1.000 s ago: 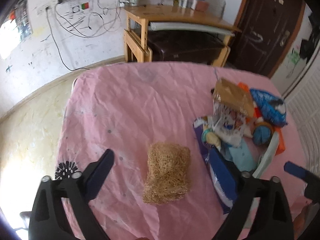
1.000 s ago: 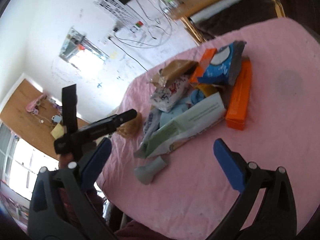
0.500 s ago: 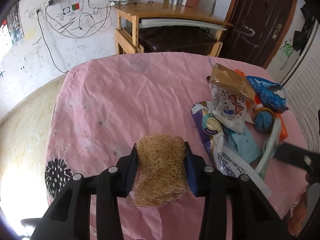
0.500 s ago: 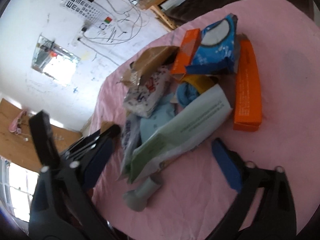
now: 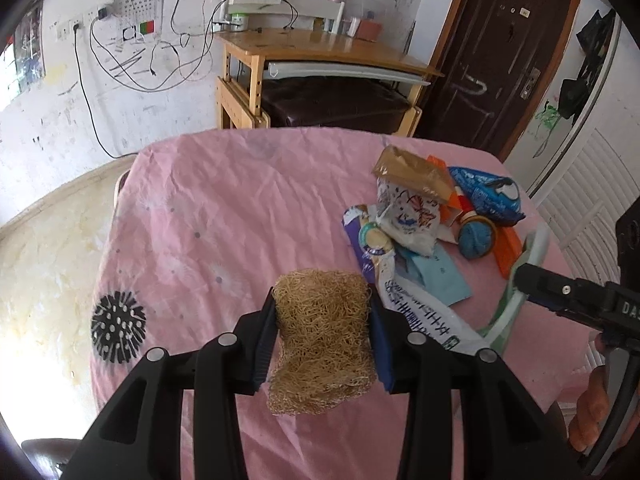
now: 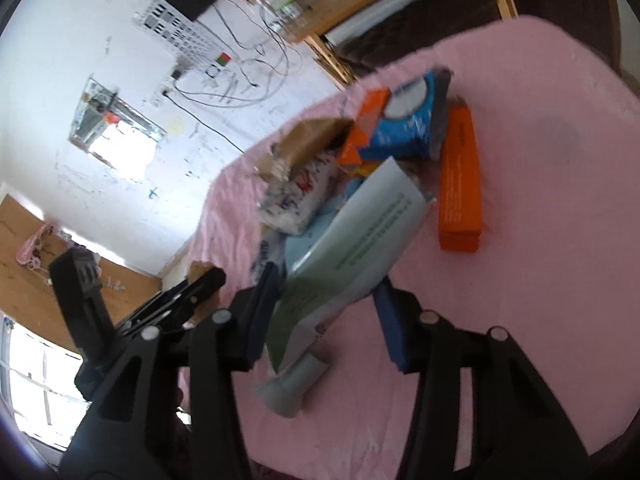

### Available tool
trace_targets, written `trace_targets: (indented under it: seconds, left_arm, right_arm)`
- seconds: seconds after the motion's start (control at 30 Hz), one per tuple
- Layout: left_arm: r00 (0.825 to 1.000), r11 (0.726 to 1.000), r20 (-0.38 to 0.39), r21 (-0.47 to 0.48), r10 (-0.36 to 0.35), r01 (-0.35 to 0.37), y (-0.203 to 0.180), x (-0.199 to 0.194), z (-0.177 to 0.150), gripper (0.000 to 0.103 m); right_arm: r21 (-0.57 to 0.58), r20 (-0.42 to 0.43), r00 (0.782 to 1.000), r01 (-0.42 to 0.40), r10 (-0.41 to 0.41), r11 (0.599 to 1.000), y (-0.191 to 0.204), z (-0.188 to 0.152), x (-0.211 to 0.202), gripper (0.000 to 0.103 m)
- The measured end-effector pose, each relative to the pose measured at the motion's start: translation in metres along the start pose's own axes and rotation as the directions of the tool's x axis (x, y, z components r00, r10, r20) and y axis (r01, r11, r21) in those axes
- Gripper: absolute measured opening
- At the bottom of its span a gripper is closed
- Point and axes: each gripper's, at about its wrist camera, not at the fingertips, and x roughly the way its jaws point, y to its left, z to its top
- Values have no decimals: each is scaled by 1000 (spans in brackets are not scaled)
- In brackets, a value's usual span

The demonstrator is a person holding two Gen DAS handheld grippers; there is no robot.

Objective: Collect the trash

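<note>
My left gripper (image 5: 322, 332) is shut on a tan fibrous scrub pad (image 5: 322, 340) and holds it over the pink tablecloth (image 5: 224, 216). A pile of trash (image 5: 424, 220) lies to the right: a white printed bag, a brown pouch, a blue bag, orange boxes. My right gripper (image 6: 328, 320) has its jaws closing around the lower end of a large white-and-green squeeze tube (image 6: 352, 256) with a grey cap (image 6: 290, 388). Whether the pads touch the tube I cannot tell. The right gripper's body also shows in the left wrist view (image 5: 576, 296).
The table's near edge drops to a pale floor (image 5: 40, 280) on the left. A wooden desk (image 5: 320, 60) stands behind the table, a dark door (image 5: 508, 60) at the back right. An orange box (image 6: 458, 188) lies right of the tube.
My left gripper shut on the scrub pad and lifted it slightly. My right gripper moved in over the tube and its jaws narrowed around it.
</note>
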Motion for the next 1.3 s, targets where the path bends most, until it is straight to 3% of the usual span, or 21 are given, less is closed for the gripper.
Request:
trace_targets:
  seconds: [0.3, 0.47, 0.67, 0.9, 1.07, 1.17, 1.3]
  left_arm:
    - [1000, 999, 9, 38, 1, -2, -27, -5, 17, 37]
    - [1000, 997, 18, 77, -25, 23, -54, -6, 28, 37]
    - [997, 988, 19, 136, -75, 71, -103, -2, 40, 37]
    - [988, 965, 5, 218, -154, 149, -177, 4, 57, 37]
    - [980, 937, -31, 289, -197, 197, -250, 20, 62, 37]
    - [975, 923, -60, 316, -214, 222, -293, 35, 62, 37]
    - [964, 905, -97, 333, -247, 265, -346, 54, 58, 37]
  right_arm:
    - [-93, 179, 980, 100, -82, 991, -5, 13, -49, 44]
    - [-98, 273, 949, 191, -158, 977, -22, 26, -79, 44]
    - [-44, 328, 913, 272, -244, 961, -65, 45, -109, 44]
    - [48, 397, 859, 332, -323, 942, -127, 56, -155, 44]
    - [100, 430, 812, 392, -395, 914, -171, 57, -183, 44]
    - [142, 424, 794, 417, -436, 898, -203, 51, -192, 44]
    - [193, 414, 790, 410, -453, 891, -240, 46, -202, 44]
